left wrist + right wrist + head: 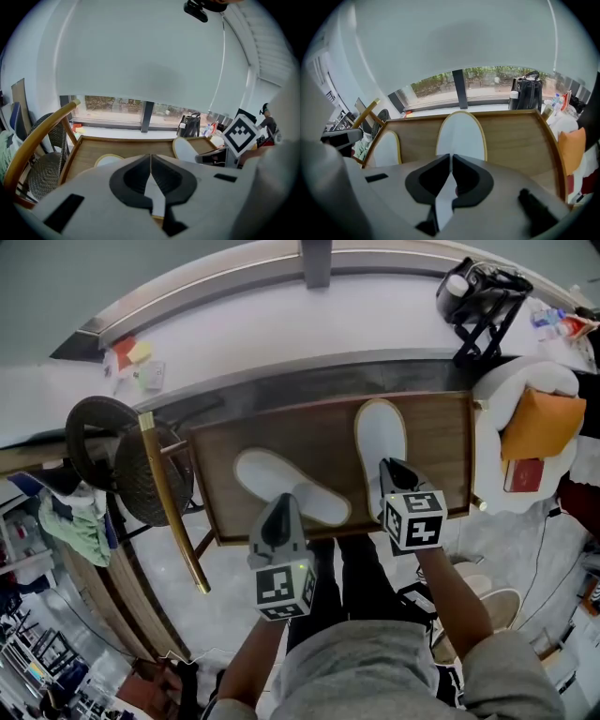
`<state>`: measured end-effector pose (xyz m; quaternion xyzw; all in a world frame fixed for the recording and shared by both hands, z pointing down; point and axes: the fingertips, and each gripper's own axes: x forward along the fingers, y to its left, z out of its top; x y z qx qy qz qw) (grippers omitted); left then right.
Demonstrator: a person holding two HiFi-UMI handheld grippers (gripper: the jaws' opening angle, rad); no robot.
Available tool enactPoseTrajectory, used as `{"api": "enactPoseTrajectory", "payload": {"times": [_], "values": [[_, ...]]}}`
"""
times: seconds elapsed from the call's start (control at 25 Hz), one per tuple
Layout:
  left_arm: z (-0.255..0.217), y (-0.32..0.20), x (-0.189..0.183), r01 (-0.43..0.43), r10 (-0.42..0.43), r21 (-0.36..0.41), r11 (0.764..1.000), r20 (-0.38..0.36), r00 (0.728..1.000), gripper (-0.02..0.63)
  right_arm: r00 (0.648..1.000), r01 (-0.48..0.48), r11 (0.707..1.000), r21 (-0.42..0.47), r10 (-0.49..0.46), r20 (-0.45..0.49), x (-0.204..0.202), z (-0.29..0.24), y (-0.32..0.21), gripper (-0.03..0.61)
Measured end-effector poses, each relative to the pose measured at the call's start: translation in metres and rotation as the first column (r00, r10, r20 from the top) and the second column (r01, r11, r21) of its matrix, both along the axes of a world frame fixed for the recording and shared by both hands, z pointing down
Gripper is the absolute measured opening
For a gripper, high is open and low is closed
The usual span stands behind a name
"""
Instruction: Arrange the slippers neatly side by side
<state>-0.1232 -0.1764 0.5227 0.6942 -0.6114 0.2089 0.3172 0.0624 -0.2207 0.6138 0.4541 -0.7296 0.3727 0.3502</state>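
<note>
1. The left slipper (267,474) is lying slantwise and the right slipper (380,432) straight on the brown wooden table (441,442); both are flat, white, oval and tan-rimmed.
2. The left gripper (281,505) is seemingly pinching the left slipper's upper; the right gripper (389,467) is clamping the right slipper's heel.

Overhead head view; gripper views toward shared table (323,442)

On the table (441,446), left slipper (286,486) and right slipper (381,442) apart; chair (131,465) at its left, bag (473,292) behind.
</note>
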Motion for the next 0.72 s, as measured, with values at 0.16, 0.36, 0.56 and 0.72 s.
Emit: {"api": "enactPoseTrajectory", "payload": {"times": [0.16, 0.36, 0.56, 0.72], "values": [[0.005, -0.003, -0.004, 0.016, -0.015, -0.009, 1.000, 0.022, 1.000, 0.021, 0.999, 0.038, 0.999, -0.006, -0.038, -0.007, 0.000, 0.005, 0.000, 0.038], [0.017, -0.003, -0.004, 0.013, -0.011, -0.050, 0.999, 0.031, 0.999, 0.026, 0.998, 0.065, 0.998, -0.012, -0.065, 0.014, -0.004, 0.005, 0.003, 0.124], [0.034, 0.003, 0.001, 0.022, -0.020, -0.101, 0.995, 0.020, 1.000, 0.254, 0.998, 0.060, 0.996, 0.072, -0.059, -0.016, 0.002, -0.007, 0.001, 0.135], [0.051, 0.008, -0.007, 0.050, -0.040, -0.125, 0.991, 0.086, 0.995, 0.268, 0.998, 0.063, 0.988, 0.137, -0.059, -0.031, 0.004, -0.023, -0.003, 0.135]]}}
